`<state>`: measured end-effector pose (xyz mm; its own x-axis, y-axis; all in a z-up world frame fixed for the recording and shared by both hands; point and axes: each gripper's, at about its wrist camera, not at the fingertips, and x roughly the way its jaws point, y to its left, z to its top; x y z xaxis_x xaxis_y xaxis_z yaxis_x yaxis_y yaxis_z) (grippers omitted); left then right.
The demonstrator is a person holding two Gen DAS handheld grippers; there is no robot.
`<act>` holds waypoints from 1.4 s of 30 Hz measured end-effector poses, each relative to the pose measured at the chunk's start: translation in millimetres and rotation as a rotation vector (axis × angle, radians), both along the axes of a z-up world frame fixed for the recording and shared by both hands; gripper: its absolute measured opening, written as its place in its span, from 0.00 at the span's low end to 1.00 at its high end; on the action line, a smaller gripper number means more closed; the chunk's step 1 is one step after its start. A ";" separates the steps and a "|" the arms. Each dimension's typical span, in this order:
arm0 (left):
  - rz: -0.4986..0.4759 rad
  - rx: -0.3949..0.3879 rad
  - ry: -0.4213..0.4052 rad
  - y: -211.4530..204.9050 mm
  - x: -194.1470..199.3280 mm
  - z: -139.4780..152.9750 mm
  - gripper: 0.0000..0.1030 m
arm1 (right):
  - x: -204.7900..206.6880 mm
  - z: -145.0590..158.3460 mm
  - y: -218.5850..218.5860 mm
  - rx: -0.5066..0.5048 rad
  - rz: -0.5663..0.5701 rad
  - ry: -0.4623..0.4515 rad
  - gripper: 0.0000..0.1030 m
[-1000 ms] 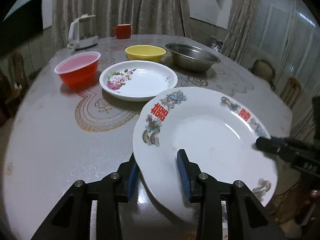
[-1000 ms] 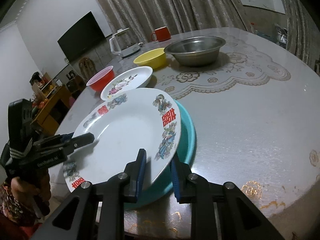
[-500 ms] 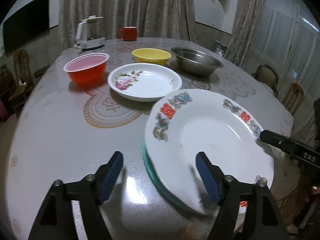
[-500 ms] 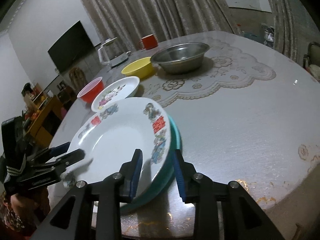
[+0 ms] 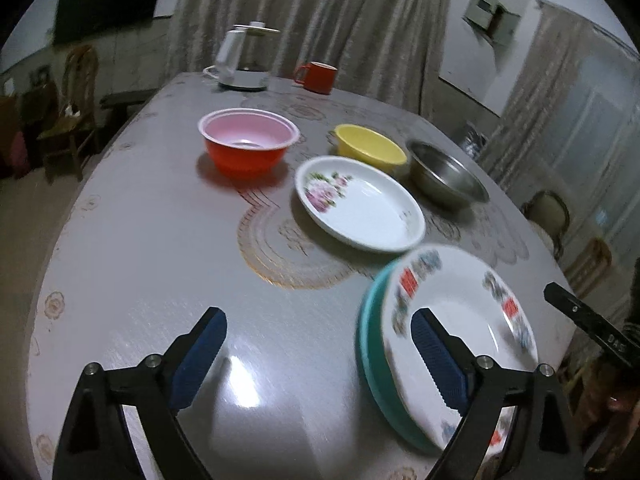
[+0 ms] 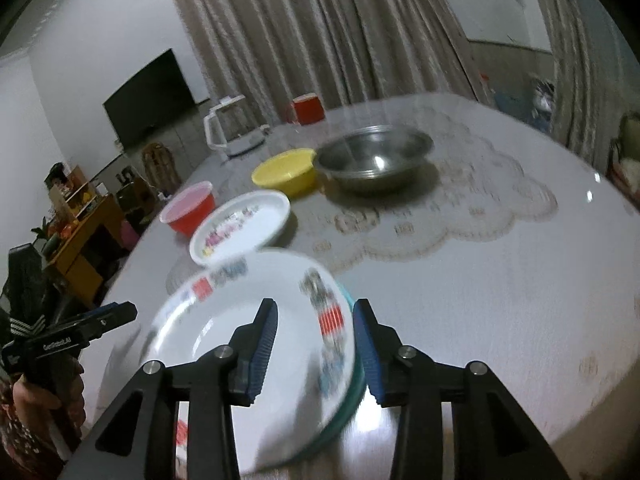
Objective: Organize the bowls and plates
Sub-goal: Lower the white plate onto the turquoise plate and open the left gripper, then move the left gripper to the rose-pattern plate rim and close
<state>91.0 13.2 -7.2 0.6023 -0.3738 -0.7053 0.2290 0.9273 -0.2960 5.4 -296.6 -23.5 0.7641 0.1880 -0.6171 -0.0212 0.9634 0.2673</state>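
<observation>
A large white plate with red and blue motifs (image 5: pixel 464 320) (image 6: pixel 224 320) lies on a teal plate (image 5: pixel 370 344) (image 6: pixel 352 392) at the table's near edge. My left gripper (image 5: pixel 316 352) is open, its right finger over the plates' near rim. My right gripper (image 6: pixel 314 344) is open, its jaws astride the plates' rim without gripping. A white flowered plate (image 5: pixel 360 204) (image 6: pixel 240 232), a red bowl (image 5: pixel 248 148) (image 6: pixel 188 208), a yellow bowl (image 5: pixel 370 148) (image 6: pixel 286 172) and a steel bowl (image 5: pixel 446 176) (image 6: pixel 374 160) stand farther back.
A white kettle (image 5: pixel 246 60) (image 6: pixel 232 132) and a red mug (image 5: pixel 318 77) (image 6: pixel 307 109) stand at the far edge of the round table (image 5: pixel 140 240). Chairs (image 5: pixel 548 212) stand around it. A wooden shelf (image 6: pixel 80 224) is to the left.
Both grippers opened and let go of the large white plate, which now rests on the teal plate. Both have drawn back and lifted; the left one has swung left.
</observation>
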 end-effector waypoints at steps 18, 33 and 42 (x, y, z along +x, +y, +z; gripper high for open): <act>0.062 -0.048 0.147 -5.7 85.1 -16.0 0.92 | 113.0 2.1 23.9 -0.035 0.168 0.186 0.46; 0.023 -0.083 0.217 -23.9 116.5 -29.7 0.75 | 182.6 -16.3 28.2 0.068 0.206 0.322 0.36; -0.025 -0.054 0.210 -32.6 124.4 -34.3 0.40 | 215.3 -34.9 39.5 0.101 0.225 0.399 0.32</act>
<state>215.4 -19.4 -41.5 0.4344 -0.4274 -0.7929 0.1792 0.9037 -0.3889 220.8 -257.1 -58.4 0.4044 0.3959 -0.8244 -0.1035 0.9155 0.3889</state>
